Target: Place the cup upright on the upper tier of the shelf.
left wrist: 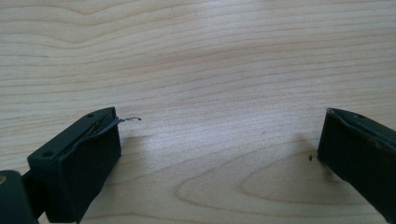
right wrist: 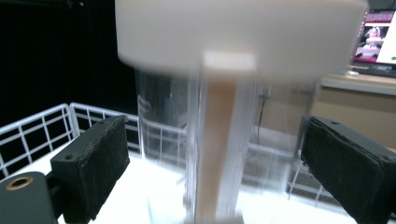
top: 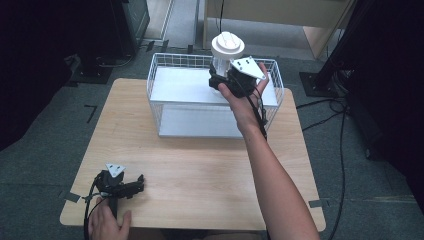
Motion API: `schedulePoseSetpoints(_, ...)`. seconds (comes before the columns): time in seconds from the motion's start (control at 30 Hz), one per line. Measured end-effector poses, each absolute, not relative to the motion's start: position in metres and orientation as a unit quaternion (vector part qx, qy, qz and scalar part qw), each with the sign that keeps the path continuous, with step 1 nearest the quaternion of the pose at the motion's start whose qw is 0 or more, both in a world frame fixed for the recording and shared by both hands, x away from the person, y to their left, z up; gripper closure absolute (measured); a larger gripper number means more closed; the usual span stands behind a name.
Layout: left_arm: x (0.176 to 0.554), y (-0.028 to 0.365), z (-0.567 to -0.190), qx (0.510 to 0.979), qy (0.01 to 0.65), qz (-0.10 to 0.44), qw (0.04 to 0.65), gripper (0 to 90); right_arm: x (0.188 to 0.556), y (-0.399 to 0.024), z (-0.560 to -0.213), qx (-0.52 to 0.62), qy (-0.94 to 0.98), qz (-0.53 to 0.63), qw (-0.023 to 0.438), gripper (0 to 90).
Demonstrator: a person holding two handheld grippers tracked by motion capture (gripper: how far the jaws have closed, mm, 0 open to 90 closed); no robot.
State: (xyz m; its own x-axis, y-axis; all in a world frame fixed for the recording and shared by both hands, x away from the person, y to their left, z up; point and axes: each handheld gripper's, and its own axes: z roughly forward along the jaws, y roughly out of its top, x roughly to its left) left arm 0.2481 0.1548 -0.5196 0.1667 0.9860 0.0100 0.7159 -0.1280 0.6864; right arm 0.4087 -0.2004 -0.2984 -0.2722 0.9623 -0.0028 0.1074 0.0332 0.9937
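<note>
Container (top: 226,56), clear plastic with a white lid (top: 228,45), stands inside the white wire basket (top: 165,65) at its far side, on the basket's white floor. Right gripper (top: 223,80) sits at the container's body; in the right gripper view its jaws flank the clear wall with gaps on both sides, released. Left gripper (top: 134,186) rests on the wooden table (top: 200,165) near the front left corner, jaws spread wide, empty. Basket wires ring the container closely.
</note>
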Motion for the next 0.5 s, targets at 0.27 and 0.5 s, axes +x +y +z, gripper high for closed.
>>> schedulePoseSetpoints(0.27, 0.248, 0.155, -0.520, 0.711, 0.599, 0.242, 0.279, 0.0, 0.389, -0.211, -0.327, 0.452, 0.609, 0.524, 0.388, 8.0)
schedulePoseSetpoints(0.5, 0.248, 0.155, -0.520, 0.711, 0.598, 0.241, 0.279, 0.0, 0.367, -0.222, -0.351, 0.443, 0.622, 0.517, 0.388, 8.1)
